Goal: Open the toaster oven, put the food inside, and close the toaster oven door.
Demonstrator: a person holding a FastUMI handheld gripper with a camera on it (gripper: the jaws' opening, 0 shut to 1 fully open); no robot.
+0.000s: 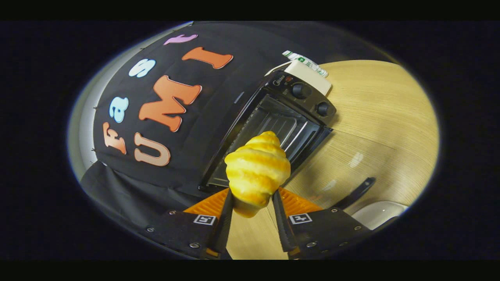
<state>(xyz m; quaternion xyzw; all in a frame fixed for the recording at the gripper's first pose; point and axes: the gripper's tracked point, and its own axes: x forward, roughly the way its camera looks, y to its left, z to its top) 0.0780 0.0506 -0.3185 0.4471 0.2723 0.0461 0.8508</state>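
Observation:
My gripper is shut on a golden croissant, both fingers pressing its lower end while its tip points forward. Just beyond the croissant stands the black toaster oven with two knobs on its side panel. Its cavity is open and a wire rack shows inside. The glass door lies folded down toward me, and its black handle sits past my right finger. The croissant hangs in the air in front of the opening, over the door's near end.
The oven rests on a light wooden table. A white plate lies close to the door handle, by my right finger. A cream box and a small packet sit behind the oven. Black cloth wall runs along the oven's other side.

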